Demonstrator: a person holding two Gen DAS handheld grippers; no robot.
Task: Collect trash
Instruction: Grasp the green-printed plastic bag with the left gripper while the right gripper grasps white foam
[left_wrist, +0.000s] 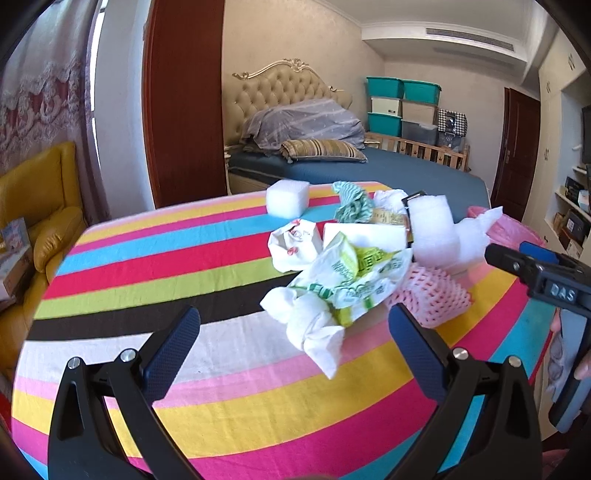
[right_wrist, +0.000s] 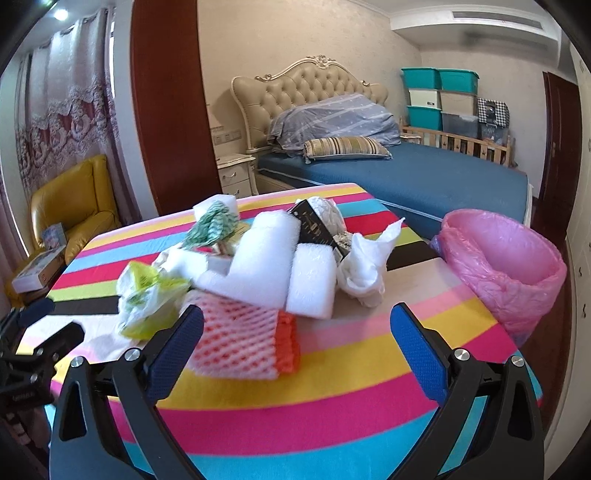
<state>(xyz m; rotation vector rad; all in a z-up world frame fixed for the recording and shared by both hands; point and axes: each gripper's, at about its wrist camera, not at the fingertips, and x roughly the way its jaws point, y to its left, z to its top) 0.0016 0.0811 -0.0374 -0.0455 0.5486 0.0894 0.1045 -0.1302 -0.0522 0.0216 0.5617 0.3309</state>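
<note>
Blue-padded jaws of the right gripper (right_wrist: 295, 343) stand wide apart, nothing pinched, low over the striped tablecloth (right_wrist: 332, 417); pink foam net (right_wrist: 240, 343) lies just ahead between them, nearer the left pad. Behind it, white foam pieces (right_wrist: 280, 273), crumpled tissue (right_wrist: 365, 266), green-printed bag (right_wrist: 147, 299). Bare cloth to the right up to the table edge, where the pink-lined bin (right_wrist: 506, 273) stands beside it. Left gripper (left_wrist: 295, 350) also spread, empty, with the same bag (left_wrist: 347, 280) just ahead; clear cloth to its left.
</note>
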